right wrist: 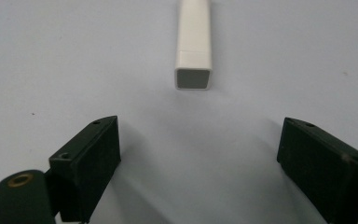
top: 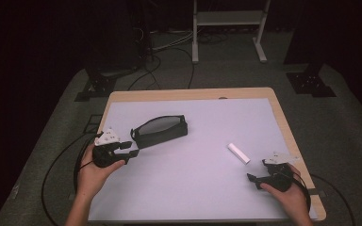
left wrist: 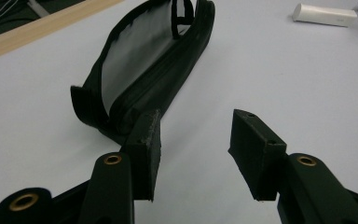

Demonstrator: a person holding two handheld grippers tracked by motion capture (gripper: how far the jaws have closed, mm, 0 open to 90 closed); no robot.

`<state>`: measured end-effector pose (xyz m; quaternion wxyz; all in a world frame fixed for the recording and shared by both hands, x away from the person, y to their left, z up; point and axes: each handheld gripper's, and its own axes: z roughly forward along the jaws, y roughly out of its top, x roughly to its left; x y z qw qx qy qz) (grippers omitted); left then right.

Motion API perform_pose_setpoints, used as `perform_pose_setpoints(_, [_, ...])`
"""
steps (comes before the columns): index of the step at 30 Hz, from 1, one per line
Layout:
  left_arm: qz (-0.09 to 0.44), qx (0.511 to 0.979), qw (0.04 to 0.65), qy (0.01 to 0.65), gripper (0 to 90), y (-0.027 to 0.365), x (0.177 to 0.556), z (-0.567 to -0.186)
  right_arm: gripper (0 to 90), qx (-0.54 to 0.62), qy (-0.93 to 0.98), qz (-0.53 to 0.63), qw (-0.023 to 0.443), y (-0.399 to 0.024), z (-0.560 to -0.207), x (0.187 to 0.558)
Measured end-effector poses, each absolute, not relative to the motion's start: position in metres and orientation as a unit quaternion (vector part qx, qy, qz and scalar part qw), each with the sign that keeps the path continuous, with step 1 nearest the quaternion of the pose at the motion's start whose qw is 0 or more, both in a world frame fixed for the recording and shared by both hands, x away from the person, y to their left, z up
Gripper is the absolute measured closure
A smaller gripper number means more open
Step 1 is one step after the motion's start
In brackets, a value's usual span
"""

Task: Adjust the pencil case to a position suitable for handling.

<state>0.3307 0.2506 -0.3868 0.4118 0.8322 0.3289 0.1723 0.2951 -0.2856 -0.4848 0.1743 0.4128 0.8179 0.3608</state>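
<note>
At 12 o'clock of the right gripper [right wrist: 200,140], dead ahead between wide-open jaws: white rectangular stick [right wrist: 193,44], long axis running straight away, square end nearest, not yet touched.

On the pale mat [top: 193,188], stick [top: 238,153] near the right edge, far closer to right gripper [top: 259,176] than left. Left gripper [left wrist: 196,140] parted with nothing between, black zip pouch [left wrist: 144,70] at its 11 o'clock, just beside the near pad. Both hands low, jaws aimed forward along the table.

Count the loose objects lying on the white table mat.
2: a black zippered pouch at the mat's left-centre, near the left gripper, and a white rectangular stick towards the right, ahead of the right gripper.
</note>
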Motion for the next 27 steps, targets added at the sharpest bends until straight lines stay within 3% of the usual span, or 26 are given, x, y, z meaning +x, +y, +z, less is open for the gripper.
perform_pose_setpoints(27, [0.17,0.835,0.421,0.311,54.1,0.234,0.378,-0.369,12.2,0.413,0.818,0.361,0.174,-0.286,-0.485,0.295])
